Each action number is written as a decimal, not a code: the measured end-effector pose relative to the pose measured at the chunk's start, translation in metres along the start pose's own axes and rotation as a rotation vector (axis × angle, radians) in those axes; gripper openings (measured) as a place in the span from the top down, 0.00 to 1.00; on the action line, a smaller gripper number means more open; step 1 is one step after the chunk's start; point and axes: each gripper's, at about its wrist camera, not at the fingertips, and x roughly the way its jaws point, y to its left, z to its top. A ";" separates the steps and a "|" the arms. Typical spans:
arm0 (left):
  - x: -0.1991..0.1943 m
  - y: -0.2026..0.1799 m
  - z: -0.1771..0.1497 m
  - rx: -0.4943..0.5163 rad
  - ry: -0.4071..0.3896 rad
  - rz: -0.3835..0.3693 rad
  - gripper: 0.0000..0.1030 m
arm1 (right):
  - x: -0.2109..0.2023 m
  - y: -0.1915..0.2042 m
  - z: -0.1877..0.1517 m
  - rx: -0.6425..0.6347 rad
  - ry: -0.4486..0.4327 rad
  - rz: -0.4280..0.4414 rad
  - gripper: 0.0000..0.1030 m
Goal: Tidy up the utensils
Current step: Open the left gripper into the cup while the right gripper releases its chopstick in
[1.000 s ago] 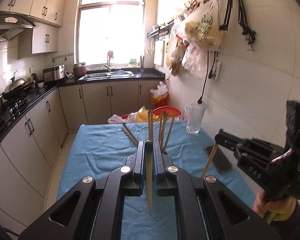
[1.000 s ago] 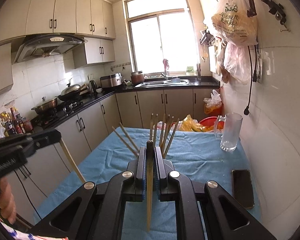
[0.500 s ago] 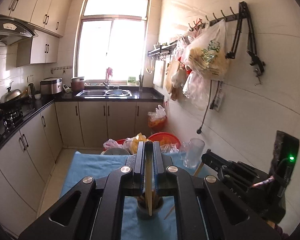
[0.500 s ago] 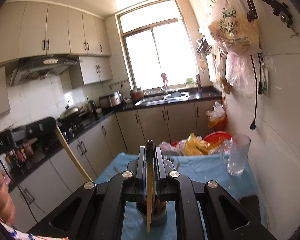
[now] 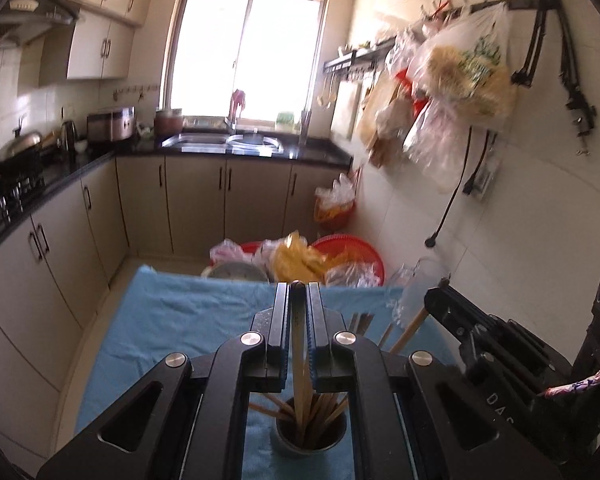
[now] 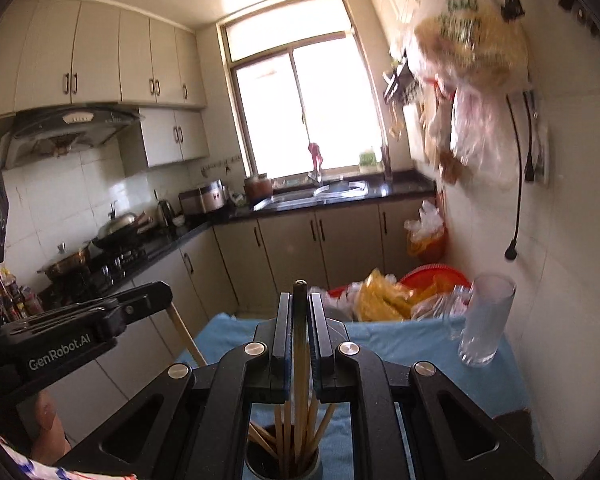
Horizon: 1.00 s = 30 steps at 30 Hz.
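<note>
Room: kitchen, blue cloth [image 5: 172, 312] on the table under both grippers.
Cup [image 5: 311, 438]: right below the jaws, many chopsticks already inside.
Left gripper [image 5: 298, 320]: squeezed tight on one chopstick [image 5: 299, 372].
Right gripper [image 6: 300, 320]: pinching another chopstick [image 6: 300, 364].
Left to do: drop both in.

- Two grippers: left gripper [image 5: 298, 292], right gripper [image 6: 300, 292], one chopstick pinched in each.
- One metal utensil cup [image 5: 311, 440], chopsticks inside too bunched to count.
- One glass pitcher [image 6: 484, 320] near the blue-covered table's [image 5: 172, 312] far right corner.
</note>
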 end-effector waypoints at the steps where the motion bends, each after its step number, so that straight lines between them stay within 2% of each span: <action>1: 0.004 0.001 -0.006 0.004 0.010 0.002 0.93 | 0.003 0.000 -0.005 -0.001 0.013 0.001 0.92; 6: 0.011 -0.003 -0.030 0.033 0.028 0.019 0.93 | 0.021 -0.005 -0.025 0.013 0.079 0.004 0.92; 14: 0.014 -0.001 -0.048 0.040 0.044 0.034 0.93 | 0.031 -0.010 -0.041 0.012 0.127 -0.002 0.92; 20: 0.018 0.003 -0.056 0.043 0.051 0.070 0.93 | 0.030 -0.010 -0.042 0.008 0.124 -0.010 0.92; 30: 0.016 0.007 -0.056 0.031 0.054 0.075 0.93 | 0.028 -0.006 -0.041 -0.004 0.116 -0.011 0.92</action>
